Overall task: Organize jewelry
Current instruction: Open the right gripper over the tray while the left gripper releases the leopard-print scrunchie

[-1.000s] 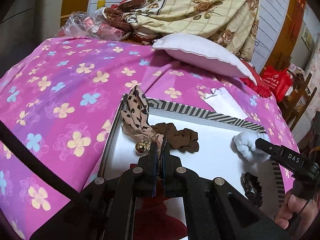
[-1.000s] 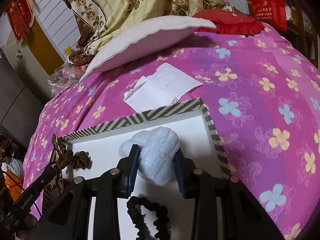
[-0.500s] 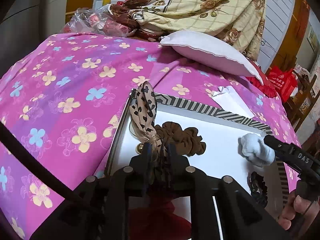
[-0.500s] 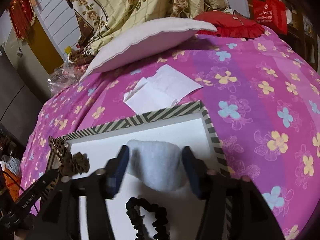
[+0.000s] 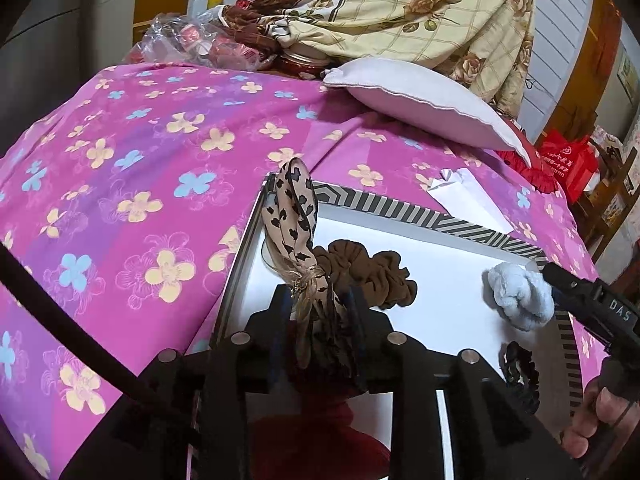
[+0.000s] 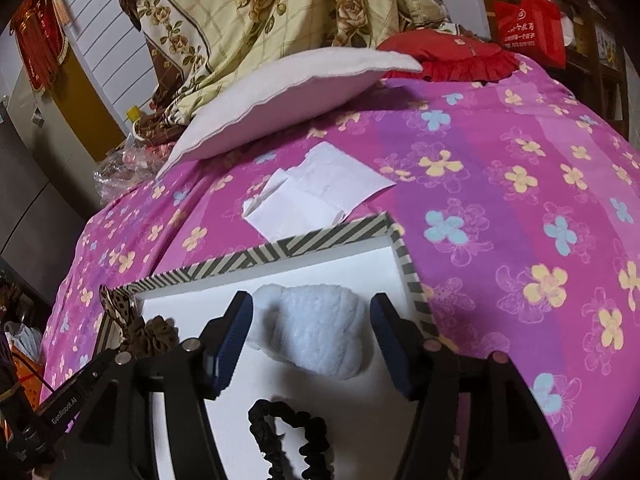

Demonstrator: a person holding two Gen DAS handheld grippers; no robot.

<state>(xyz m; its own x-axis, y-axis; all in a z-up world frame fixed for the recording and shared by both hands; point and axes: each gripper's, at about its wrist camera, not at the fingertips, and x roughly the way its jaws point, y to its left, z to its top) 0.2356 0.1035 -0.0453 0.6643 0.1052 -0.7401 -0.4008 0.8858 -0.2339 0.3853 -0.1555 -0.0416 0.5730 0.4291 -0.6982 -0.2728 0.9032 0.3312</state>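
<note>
A white tray with a striped rim (image 5: 404,204) (image 6: 320,236) lies on the pink flowered bedspread. My left gripper (image 5: 318,300) is open around a leopard-print scarf scrunchie (image 5: 292,208) whose tail stands up at the tray's left edge; a brown scrunchie (image 5: 372,272) (image 6: 156,332) lies beside it. My right gripper (image 6: 312,320) is open, its fingers either side of a pale blue fluffy scrunchie (image 6: 320,328) (image 5: 520,296) resting on the tray's right part. A black scrunchie (image 6: 288,432) (image 5: 520,376) lies nearer me. A dark red item (image 5: 320,432) shows under the left gripper.
A white pillow (image 5: 424,100) (image 6: 280,96) and a folded white paper (image 6: 316,188) (image 5: 468,196) lie beyond the tray. A floral quilt (image 5: 400,12), a plastic bag (image 5: 192,40) and a red cushion (image 6: 460,60) sit at the bed's far side.
My right gripper has opened and let go of the blue fluffy scrunchie onto the tray. My left gripper has opened around the leopard scrunchie, which it pinched a second ago.
</note>
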